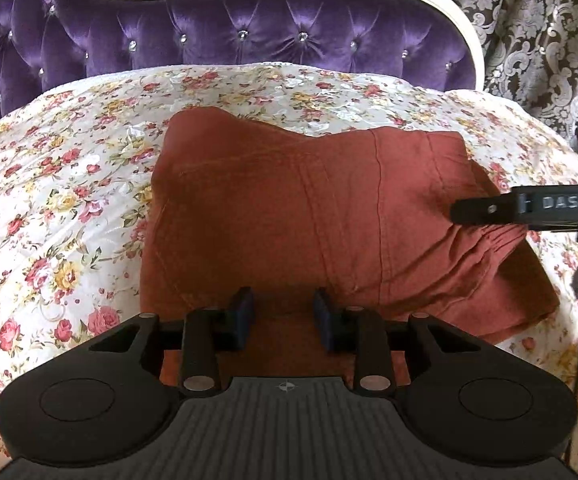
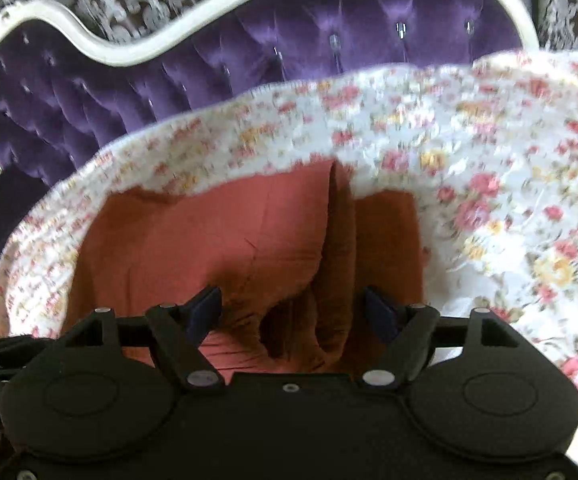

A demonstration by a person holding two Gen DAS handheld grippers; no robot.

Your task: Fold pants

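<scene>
A bed spread with a white floral cover (image 1: 69, 200) carries the work; behind it rises a tufted purple headboard (image 1: 249, 48) with a curved white frame (image 1: 429, 4), and a damask-patterned curtain (image 1: 541, 40) hangs past that. The rust-red pants (image 1: 289, 208) lie folded into a compact bundle in the middle of the cover. The left gripper (image 1: 284, 316) sits at the bundle's near edge, its jaws partly apart with cloth lying between them, the pads not visibly pressing. The right gripper (image 2: 293, 312) hangs over the bunched folds, jaws spread wide and holding nothing.
</scene>
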